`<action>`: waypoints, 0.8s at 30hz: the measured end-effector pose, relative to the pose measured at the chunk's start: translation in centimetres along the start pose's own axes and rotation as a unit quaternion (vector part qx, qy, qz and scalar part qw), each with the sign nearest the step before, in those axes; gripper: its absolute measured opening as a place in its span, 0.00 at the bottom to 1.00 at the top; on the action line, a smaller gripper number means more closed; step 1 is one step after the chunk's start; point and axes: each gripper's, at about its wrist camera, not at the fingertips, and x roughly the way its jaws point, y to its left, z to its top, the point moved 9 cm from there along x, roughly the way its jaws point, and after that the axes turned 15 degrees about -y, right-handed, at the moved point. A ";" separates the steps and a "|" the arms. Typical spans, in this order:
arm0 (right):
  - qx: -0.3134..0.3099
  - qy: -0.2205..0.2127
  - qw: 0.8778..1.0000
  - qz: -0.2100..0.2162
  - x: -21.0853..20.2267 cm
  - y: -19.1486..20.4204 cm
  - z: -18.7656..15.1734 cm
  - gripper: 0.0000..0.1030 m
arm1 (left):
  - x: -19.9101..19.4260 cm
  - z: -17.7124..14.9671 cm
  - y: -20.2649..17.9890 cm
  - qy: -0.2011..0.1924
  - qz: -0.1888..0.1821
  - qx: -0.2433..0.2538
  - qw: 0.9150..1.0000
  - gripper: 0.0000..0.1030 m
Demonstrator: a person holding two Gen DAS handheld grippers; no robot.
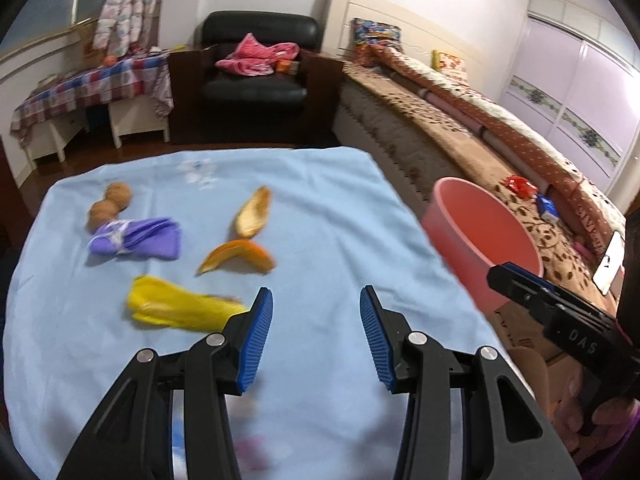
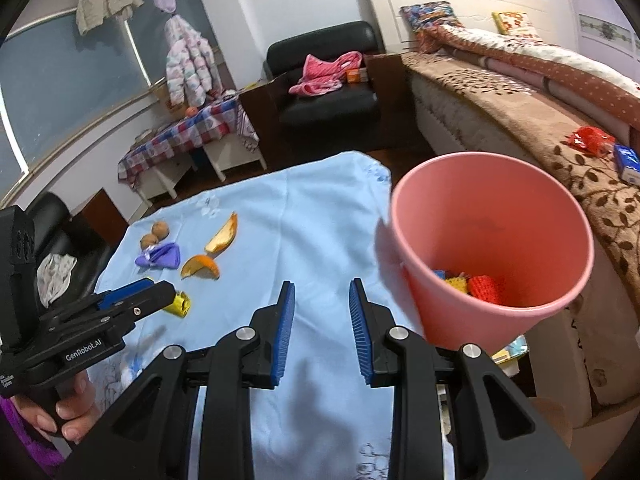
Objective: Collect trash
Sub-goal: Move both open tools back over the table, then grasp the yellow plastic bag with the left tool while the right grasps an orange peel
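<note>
Left gripper (image 1: 316, 300) wide, empty; yellow wrapper (image 1: 176, 308) just left. Right gripper (image 2: 322, 292) narrower, empty; pink bin (image 2: 492, 200) right.

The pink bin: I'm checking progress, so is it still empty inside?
No. The right wrist view shows yellow, red and blue pieces lying at the bottom of the pink bin.

Table with cloth (image 1: 328, 216) in the foreground. On it, left half: two walnuts (image 1: 110, 204) at the back, a folded wrapper (image 1: 136, 238) touching in front of them, two peel pieces (image 1: 252, 216) (image 1: 238, 258) to its right, a crumpled wrapper (image 1: 176, 308) nearest. Bin (image 2: 492, 240) at the table's right edge, scraps (image 2: 476, 286) inside. Bed (image 1: 460, 120) right; armchair (image 1: 256, 68) behind.
</note>
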 end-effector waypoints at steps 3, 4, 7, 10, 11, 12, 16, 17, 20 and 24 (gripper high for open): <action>-0.007 0.006 1.000 0.012 0.6 1.0 -0.3 0.28 | -0.5 -0.3 1.8 0.000 0.013 -0.008 1.000 0.43; -0.010 0.009 1.000 0.015 0.7 1.3 -0.5 0.28 | -0.6 -0.5 2.7 0.000 0.020 -0.013 1.000 0.43; -0.018 0.019 0.999 0.024 1.3 2.4 -1.0 0.28 | -0.9 -0.7 4.4 0.002 0.033 -0.028 0.999 0.43; -0.018 0.033 0.999 0.037 2.1 3.4 -1.5 0.28 | -0.9 -1.2 5.9 0.009 0.044 -0.052 0.998 0.43; -0.016 0.037 0.998 0.040 2.3 3.6 -1.6 0.28 | -0.9 -1.6 6.3 0.014 0.045 -0.065 0.997 0.43; -0.015 0.039 0.998 0.043 2.6 3.8 -1.7 0.28 | -0.8 -1.8 6.6 0.019 0.045 -0.074 0.996 0.43; -0.012 0.048 0.997 0.052 3.3 4.4 -2.1 0.28 | 0.2 -2.5 7.2 0.042 0.055 -0.126 0.990 0.43; -0.013 0.049 0.997 0.055 3.4 4.5 -2.2 0.28 | 0.6 -2.6 7.2 0.046 0.062 -0.138 0.987 0.43; -0.016 0.050 0.997 0.058 3.6 4.6 -2.3 0.28 | 1.8 -2.4 7.7 0.056 0.089 -0.178 0.978 0.43; -0.018 0.046 0.997 0.058 3.7 4.4 -2.3 0.28 | 3.4 -2.2 8.9 0.072 0.138 -0.241 0.958 0.43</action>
